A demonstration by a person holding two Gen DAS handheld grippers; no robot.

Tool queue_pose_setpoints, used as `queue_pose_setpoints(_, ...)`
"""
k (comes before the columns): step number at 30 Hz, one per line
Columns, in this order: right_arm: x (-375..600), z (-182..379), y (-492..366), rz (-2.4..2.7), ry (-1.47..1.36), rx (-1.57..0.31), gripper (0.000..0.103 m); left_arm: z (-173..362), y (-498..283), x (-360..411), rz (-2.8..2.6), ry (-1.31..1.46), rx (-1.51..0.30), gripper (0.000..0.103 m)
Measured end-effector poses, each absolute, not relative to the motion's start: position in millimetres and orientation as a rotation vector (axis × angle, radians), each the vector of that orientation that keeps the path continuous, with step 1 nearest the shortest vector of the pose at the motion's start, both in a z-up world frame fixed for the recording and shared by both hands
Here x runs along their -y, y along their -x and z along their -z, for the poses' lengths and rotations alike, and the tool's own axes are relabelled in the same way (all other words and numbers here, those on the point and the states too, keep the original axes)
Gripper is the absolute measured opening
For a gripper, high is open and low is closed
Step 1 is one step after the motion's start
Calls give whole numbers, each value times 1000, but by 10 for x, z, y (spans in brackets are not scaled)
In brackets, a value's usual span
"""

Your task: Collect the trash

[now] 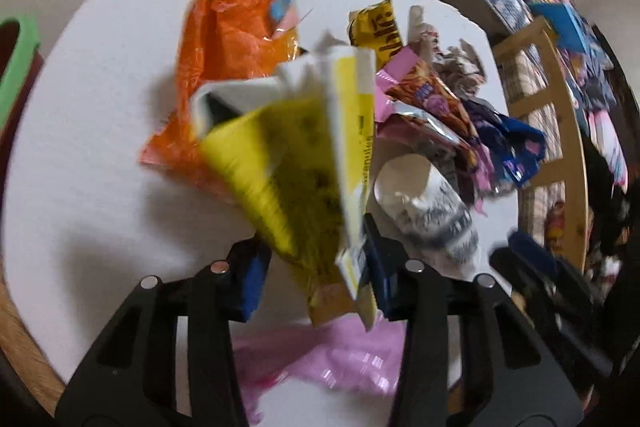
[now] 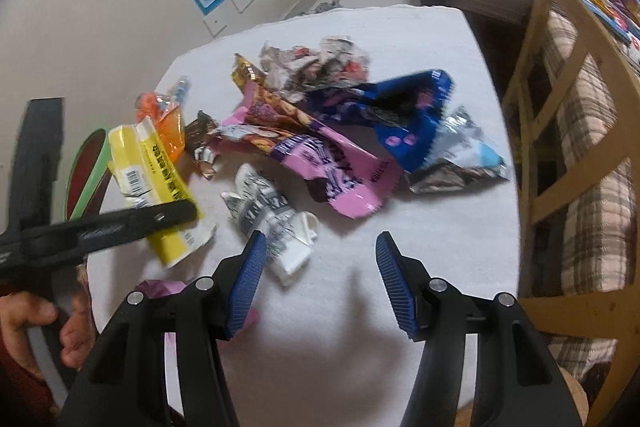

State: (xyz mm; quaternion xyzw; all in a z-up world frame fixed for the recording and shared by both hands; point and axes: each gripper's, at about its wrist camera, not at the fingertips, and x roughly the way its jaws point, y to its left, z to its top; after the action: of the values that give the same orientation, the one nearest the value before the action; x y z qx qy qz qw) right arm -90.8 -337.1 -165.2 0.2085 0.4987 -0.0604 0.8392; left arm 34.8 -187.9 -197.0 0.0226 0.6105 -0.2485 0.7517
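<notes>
My left gripper (image 1: 316, 267) holds a yellow and white wrapper (image 1: 304, 163) above the white table (image 1: 80, 163); the wrapper is blurred and the jaws look partly apart around it. It also shows in the right wrist view (image 2: 152, 179) under the left gripper's black finger (image 2: 160, 217). My right gripper (image 2: 320, 267) is open and empty, just above the table near a crumpled white and grey wrapper (image 2: 272, 223). A pink wrapper (image 2: 332, 175), a blue bag (image 2: 404, 111) and an orange wrapper (image 1: 224, 67) lie on the table.
A pink plastic bag (image 1: 332, 359) lies at the table's near edge. A green-rimmed bin (image 2: 90, 171) stands left of the table. A wooden chair (image 2: 560, 131) with a plaid cushion stands to the right. A bed and clothes are behind.
</notes>
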Motion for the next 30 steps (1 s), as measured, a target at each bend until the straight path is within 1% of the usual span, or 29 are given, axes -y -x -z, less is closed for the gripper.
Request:
queue_pose_setpoints(6,3241,1645,704,83,-394,-1060,55,1718,-229,1497,545,-194,-1278,42)
queue_pose_setpoints(12,3107,1819,556,38,-350,-1120,55,1839,-285,1038,431,-204,-1291,45)
queue_pose_setpoints(14,3082,1882,543,33,-350,-1140,49,1909,-312,934,404,-181,-1304,47)
queue_pose_setpoints(15,3069,1905,545,27,-352,-1149,48,1935,-314,895,390,-180,-1306,49)
queue_pose_setpoints(16,3055,1907,564,25,-352,-1150,41,1964,-319,859,369,-181,-1307,49)
queue_pose_setpoints(18,3040,1876,620,2,-378,-1148,38,1995,-315,779,339,-153,-1308,50)
queue_pose_setpoints(23,3055,1865,748,-14,-476,-1167,39,2009,-293,712,328,-131,-1302,56)
queue_pose_setpoints(24,3050,1860,764,-18,-487,-1168,40,2012,-297,728,331,-129,-1301,58)
queue_pose_setpoints(25,3036,1855,782,-24,-495,-1169,41,2015,-288,749,331,-126,-1300,63)
queue_pose_setpoints(26,3024,1838,788,-26,-494,-1167,41,2020,-293,755,330,-121,-1299,65)
queue_pose_setpoints(30,2958,1744,763,-22,-468,-1148,41,2053,-288,750,333,-116,-1305,65)
